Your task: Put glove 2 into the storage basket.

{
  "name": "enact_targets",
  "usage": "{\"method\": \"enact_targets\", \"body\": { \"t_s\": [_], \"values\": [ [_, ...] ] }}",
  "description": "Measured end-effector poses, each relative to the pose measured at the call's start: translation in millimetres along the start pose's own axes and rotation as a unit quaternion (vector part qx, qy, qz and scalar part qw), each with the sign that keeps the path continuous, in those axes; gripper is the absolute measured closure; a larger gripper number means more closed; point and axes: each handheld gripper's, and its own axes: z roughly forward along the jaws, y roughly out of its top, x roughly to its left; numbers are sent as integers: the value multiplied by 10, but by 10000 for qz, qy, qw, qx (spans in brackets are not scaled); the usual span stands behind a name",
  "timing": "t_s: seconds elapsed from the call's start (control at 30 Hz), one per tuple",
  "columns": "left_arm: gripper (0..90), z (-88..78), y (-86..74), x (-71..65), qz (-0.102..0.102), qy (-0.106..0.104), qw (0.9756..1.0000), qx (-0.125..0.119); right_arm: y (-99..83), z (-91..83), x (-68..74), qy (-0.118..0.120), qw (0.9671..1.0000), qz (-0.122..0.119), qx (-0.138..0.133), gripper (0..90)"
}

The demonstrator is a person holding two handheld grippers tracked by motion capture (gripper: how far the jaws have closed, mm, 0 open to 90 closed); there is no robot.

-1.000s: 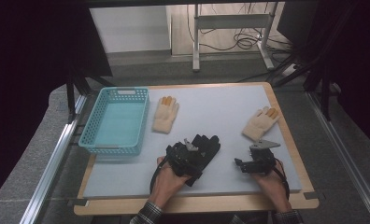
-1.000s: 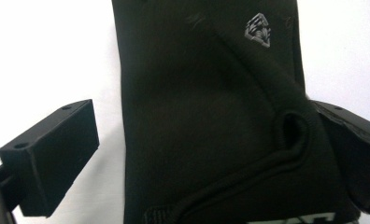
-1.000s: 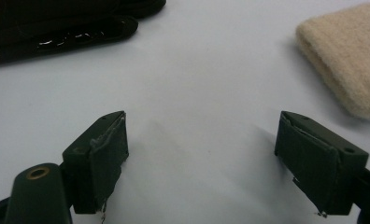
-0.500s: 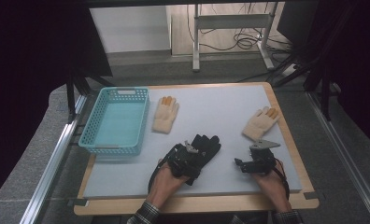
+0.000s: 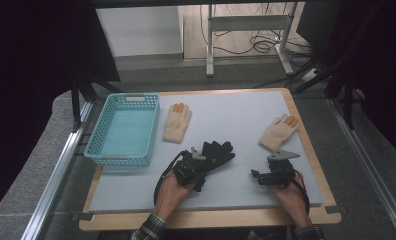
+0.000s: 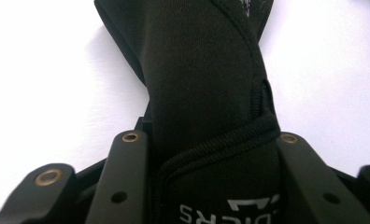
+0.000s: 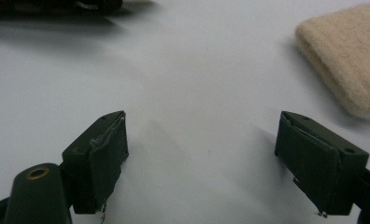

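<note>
A black glove [image 5: 218, 149] lies on the grey board [image 5: 246, 107] at the front middle. My left gripper [image 5: 198, 160] holds its cuff end; its jaws have just been closing. In the left gripper view the black glove [image 6: 206, 88] runs between the two jaws, whose pads press on it, so my left gripper [image 6: 209, 140] is shut on it. My right gripper [image 5: 258, 176] rests low at the front right, open. In the right gripper view my right gripper [image 7: 202, 140] has only bare board between its fingers. A cream glove [image 5: 278, 131] lies just beyond it.
A turquoise mesh basket [image 5: 121, 159] with nothing in it stands at the board's left. A second cream glove [image 5: 177, 122] lies right of the basket. In the right gripper view a cream glove [image 7: 346, 60] sits at the upper right. The board's wooden edge [image 5: 211, 220] runs along the front.
The left gripper has taken hold of the black glove's cuff and edged slightly away from the person. The right gripper has stayed where it was.
</note>
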Motion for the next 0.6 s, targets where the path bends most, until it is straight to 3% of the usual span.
{"method": "enact_targets", "body": {
  "t_s": [0.33, 0.47, 0.6],
  "values": [
    [630, -232, 123, 197, -124, 215, 9995, -203, 0, 0, 0, 1, 10000, -4, -4, 168],
    [623, -357, 167, 289, -80, 399, 9987, -305, -1, 0, -1, -1, 10000, -9, -3, 168],
    [622, -493, 206, 419, -162, 550, 9976, -387, -1, 0, -1, 0, 10000, -6, -2, 168]
  ]
}}
